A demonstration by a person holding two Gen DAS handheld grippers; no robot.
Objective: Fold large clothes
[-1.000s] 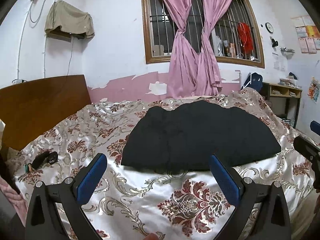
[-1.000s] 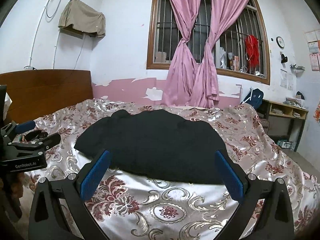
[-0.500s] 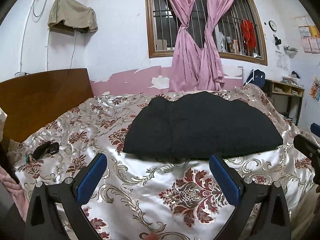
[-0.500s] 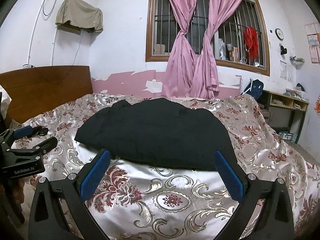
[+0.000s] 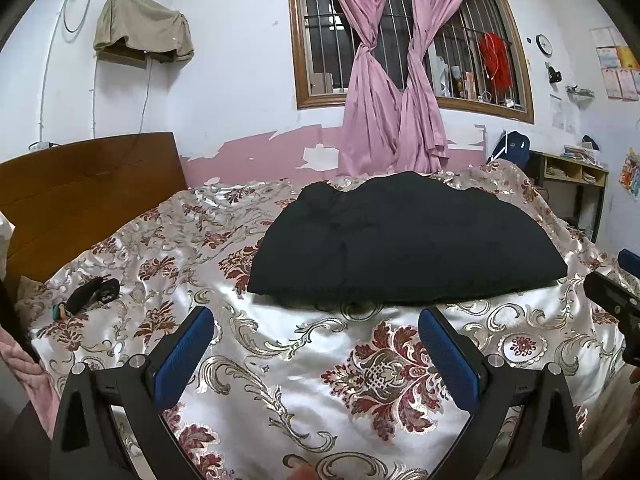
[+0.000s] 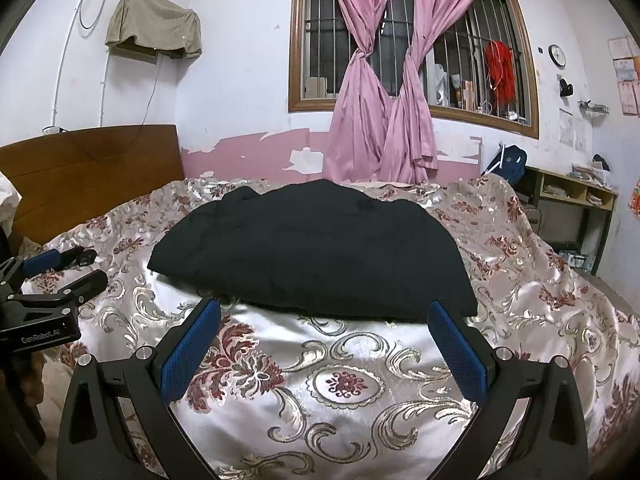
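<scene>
The black garment (image 5: 404,244) lies flat on the floral bedspread (image 5: 320,360), long axis running left-right across the bed. Both the left gripper (image 5: 316,328) and right gripper (image 6: 324,316) hover spread wide, empty, near its front edge.

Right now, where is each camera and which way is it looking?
Left wrist: sits on the left gripper, faces across the floral satin bedspread at the black folded garment; its open blue-padded fingers show, and the right gripper at the right edge.
Right wrist: sits on the right gripper, faces the same way; its open fingers show, left gripper at left.
Shared: garment, bedspread, pink knotted curtains.
</scene>
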